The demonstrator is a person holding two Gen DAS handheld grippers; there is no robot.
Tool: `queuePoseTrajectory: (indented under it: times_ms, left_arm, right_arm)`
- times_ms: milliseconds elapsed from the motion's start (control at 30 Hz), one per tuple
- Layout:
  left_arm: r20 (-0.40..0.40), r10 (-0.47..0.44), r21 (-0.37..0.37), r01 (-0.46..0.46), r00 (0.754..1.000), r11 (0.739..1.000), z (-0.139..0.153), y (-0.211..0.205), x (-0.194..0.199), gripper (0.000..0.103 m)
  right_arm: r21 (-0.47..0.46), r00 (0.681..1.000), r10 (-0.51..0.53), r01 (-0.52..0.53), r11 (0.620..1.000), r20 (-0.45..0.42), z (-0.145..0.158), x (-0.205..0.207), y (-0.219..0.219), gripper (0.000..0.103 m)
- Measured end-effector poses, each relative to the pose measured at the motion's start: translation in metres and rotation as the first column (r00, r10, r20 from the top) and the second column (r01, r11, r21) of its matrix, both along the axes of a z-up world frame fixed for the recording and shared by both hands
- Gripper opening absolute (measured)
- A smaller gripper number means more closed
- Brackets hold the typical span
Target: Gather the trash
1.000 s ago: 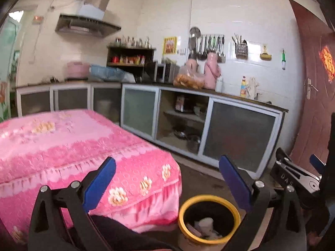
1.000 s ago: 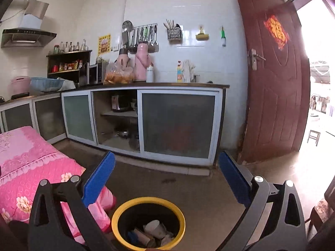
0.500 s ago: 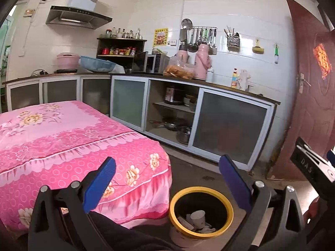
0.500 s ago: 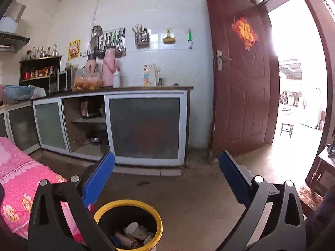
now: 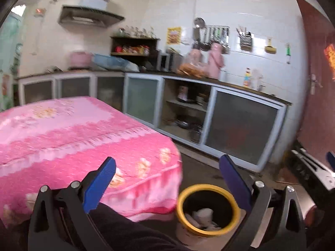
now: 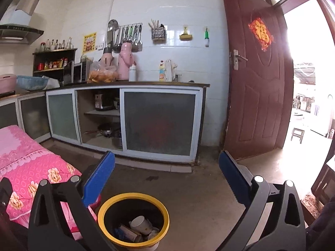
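Observation:
A yellow-rimmed trash bin point(image 5: 209, 209) point(image 6: 134, 219) stands on the floor beside the pink-covered table. Inside it lie a paper cup point(image 6: 141, 224) and other scraps. My left gripper point(image 5: 167, 179) hangs open above and behind the bin, nothing between its blue pads. My right gripper point(image 6: 167, 177) is also open and empty, held over the bin's far side. At the right edge of the left wrist view, part of the right gripper point(image 5: 309, 169) shows.
A table with a pink flowered cloth point(image 5: 73, 138) point(image 6: 27, 167) fills the left. Kitchen cabinets point(image 6: 125, 121) with sliding glass doors run along the back wall. A brown door point(image 6: 257, 87) stands open at right, with bare concrete floor point(image 6: 199, 188) before it.
The left wrist view has swung and is blurred; the bin sits more central and the table nearer. The right wrist view shifted slightly left, the bin now nearer centre. Both grippers stayed open.

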State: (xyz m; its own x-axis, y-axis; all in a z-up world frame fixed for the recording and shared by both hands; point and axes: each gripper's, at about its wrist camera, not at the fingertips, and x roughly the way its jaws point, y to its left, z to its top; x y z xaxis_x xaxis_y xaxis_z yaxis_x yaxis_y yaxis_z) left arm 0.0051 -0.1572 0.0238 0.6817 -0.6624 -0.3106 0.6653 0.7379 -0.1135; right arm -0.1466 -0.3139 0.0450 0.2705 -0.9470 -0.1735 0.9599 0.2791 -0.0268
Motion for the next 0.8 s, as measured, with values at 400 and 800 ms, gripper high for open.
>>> queuePoseTrajectory:
  times_ms: [400,800]
  left_arm:
    - [0.03,0.141,-0.005,-0.141,0.99,0.99,0.004,0.016,0.001,0.095]
    - [-0.006,0.232,0.025,-0.232,0.973,0.972,0.01,0.015,0.01,0.095]
  right_arm:
    - [-0.064,0.984,0.171,-0.174,0.983,-0.047,-0.003,0.017,0.024,0.095]
    - [-0.059,0.961,0.254,-0.262,0.963,-0.112,-0.003,0.036,0.028,0.095]
